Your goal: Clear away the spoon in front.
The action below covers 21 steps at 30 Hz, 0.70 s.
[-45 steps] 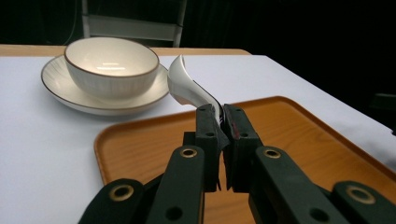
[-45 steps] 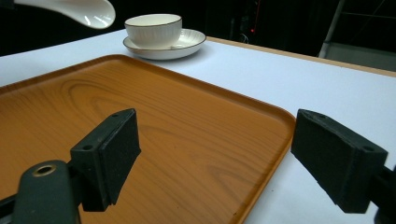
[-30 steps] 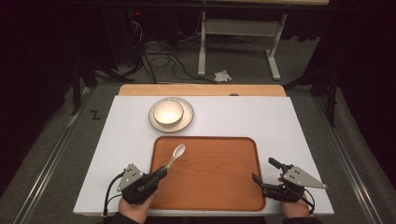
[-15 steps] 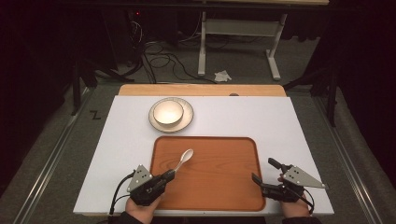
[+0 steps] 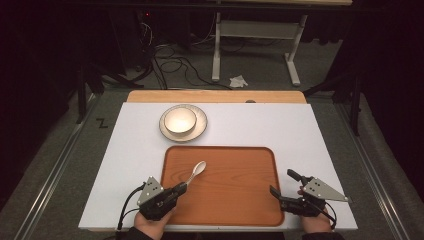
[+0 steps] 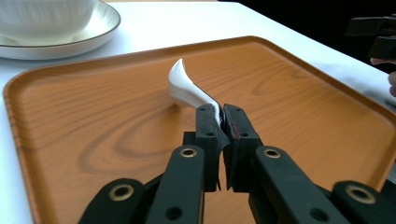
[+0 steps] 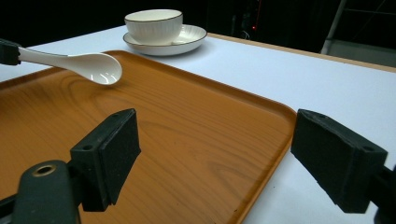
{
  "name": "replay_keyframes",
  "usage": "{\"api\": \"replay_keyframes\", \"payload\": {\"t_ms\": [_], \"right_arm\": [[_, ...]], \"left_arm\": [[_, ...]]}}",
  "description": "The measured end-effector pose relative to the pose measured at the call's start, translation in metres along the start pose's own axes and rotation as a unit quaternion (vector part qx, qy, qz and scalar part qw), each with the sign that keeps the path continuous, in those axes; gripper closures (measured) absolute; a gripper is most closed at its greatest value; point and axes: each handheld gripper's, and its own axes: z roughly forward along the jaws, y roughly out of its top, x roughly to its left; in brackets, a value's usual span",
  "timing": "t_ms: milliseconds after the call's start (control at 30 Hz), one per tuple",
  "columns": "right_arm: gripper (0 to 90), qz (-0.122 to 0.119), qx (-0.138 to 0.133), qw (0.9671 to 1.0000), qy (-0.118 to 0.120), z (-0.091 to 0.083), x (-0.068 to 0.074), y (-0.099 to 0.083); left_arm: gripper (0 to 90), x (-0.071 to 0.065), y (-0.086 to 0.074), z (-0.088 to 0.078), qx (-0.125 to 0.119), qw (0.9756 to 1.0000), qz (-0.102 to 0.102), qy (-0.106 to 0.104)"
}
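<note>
**Left gripper has the spoon over the tray, right one just sits open**

So the left gripper (image 5: 179,189) is clamped on the handle of a white spoon (image 5: 196,171). In the left gripper view you can see both jaws squeezed together right on the end of the handle, with the spoon (image 6: 187,88) sticking out away from the camera. The bowl end of the spoon is out over the left half of the wooden tray (image 5: 250,210); from the right gripper view the spoon (image 7: 88,65) looks like it's down at the tray surface, but I can't really tell if it's touching or just barely above it.

The right gripper (image 5: 284,186) is at the tray's right edge near the front corner, jaws spread wide with nothing between them. In its own view one jaw is over the tray (image 7: 187,140) and the other is over the white table (image 7: 336,93), so it's straddling the rim.

Farther back on the table (image 5: 310,130), past the tray's far-left corner, there's a white bowl (image 5: 180,121) sitting on a plate (image 5: 201,130). That's well apart from both grippers.
</note>
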Motion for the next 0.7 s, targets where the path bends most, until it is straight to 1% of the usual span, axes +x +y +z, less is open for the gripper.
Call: {"api": "replay_keyframes", "payload": {"t_ms": [167, 267, 700], "right_arm": [[16.3, 0.0, 0.0, 1.0, 0.001, -0.0002, 0.0001, 0.0001], [16.3, 0.0, 0.0, 1.0, 0.0, -0.0005, -0.0001, 0.0001], [16.3, -0.001, 0.0, 1.0, -0.001, -0.0007, -0.0002, 0.0002]], "left_arm": [[85.5, 0.0008, -0.0011, 0.0006, 0.01, 0.9999, -0.003, 0.001], [85.4, 0.0007, -0.0018, -0.0005, 0.018, 0.9998, -0.011, -0.001], [84.2, 0.0017, -0.0042, -0.0031, 0.036, 0.9992, -0.016, 0.005]]}}
